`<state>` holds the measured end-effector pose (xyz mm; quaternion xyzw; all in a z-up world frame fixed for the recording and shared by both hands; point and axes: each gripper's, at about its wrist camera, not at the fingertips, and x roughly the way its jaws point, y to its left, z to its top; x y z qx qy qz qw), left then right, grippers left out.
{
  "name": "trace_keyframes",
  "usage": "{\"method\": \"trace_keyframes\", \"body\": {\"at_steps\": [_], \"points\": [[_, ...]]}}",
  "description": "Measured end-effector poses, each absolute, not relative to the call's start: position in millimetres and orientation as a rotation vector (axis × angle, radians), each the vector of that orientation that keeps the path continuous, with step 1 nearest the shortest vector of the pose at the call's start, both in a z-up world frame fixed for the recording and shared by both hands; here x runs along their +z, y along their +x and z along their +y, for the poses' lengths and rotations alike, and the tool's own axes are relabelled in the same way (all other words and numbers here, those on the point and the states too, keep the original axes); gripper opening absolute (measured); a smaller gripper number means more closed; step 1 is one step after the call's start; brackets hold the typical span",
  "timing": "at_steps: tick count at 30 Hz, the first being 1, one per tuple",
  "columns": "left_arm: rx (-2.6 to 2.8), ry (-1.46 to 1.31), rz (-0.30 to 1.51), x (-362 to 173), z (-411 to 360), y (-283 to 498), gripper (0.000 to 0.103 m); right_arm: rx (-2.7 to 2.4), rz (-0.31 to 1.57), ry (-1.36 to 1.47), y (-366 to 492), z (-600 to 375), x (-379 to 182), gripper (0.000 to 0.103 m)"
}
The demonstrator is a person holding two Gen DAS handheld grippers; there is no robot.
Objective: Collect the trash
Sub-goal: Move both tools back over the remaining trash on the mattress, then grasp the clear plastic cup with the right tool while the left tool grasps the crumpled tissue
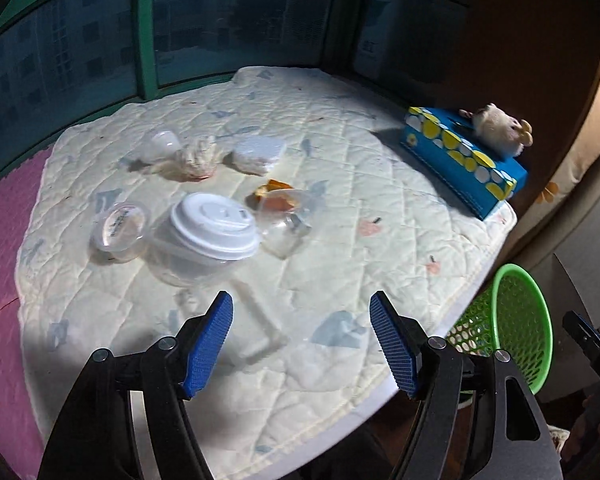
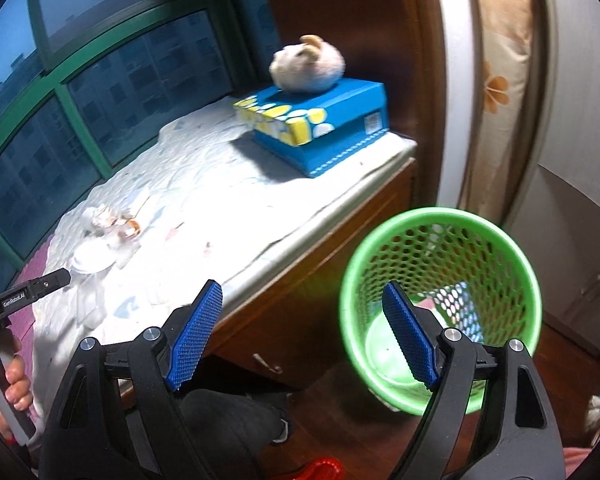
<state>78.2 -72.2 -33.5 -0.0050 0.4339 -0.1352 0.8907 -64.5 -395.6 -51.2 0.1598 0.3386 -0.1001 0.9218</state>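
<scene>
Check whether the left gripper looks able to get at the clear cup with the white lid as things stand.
Probably yes. The left gripper is open and empty, and the clear cup with the white lid lies just ahead of it on the quilted mat, with only bare mat between them.

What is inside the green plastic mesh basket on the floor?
Inside the green plastic mesh basket, a pink and a blue piece lie near the bottom; the right gripper's jaw covers part of it.
</scene>
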Motion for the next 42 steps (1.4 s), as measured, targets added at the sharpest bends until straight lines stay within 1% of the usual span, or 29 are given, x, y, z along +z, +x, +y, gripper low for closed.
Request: {"method": "trace_keyframes", "body": {"at_steps": [8, 21, 31, 42], "points": [[-0.136, -0.093, 0.910, -37.5, 3.3, 85.3, 0.069, -0.094, 0.710, 0.284, -30.5, -347.7, -47.4, 0.083], [-0.050, -0.173, 0.932, -49.4, 56.7, 91.9, 0.069, 0.071, 0.747, 0.210, 28.0, -271.0, -47.8, 0.083], [-0.044, -0.179, 0.927, -43.5, 73.8, 114.9, 0.069, 0.143, 0.770, 0.159, 77.7, -238.8, -51.4, 0.083], [-0.094, -0.146, 0.927, -32.7, 65.7, 159.7, 0.069, 0.236, 0.834, 0.128, 138.9, -216.1, -71.3, 0.083]]}}
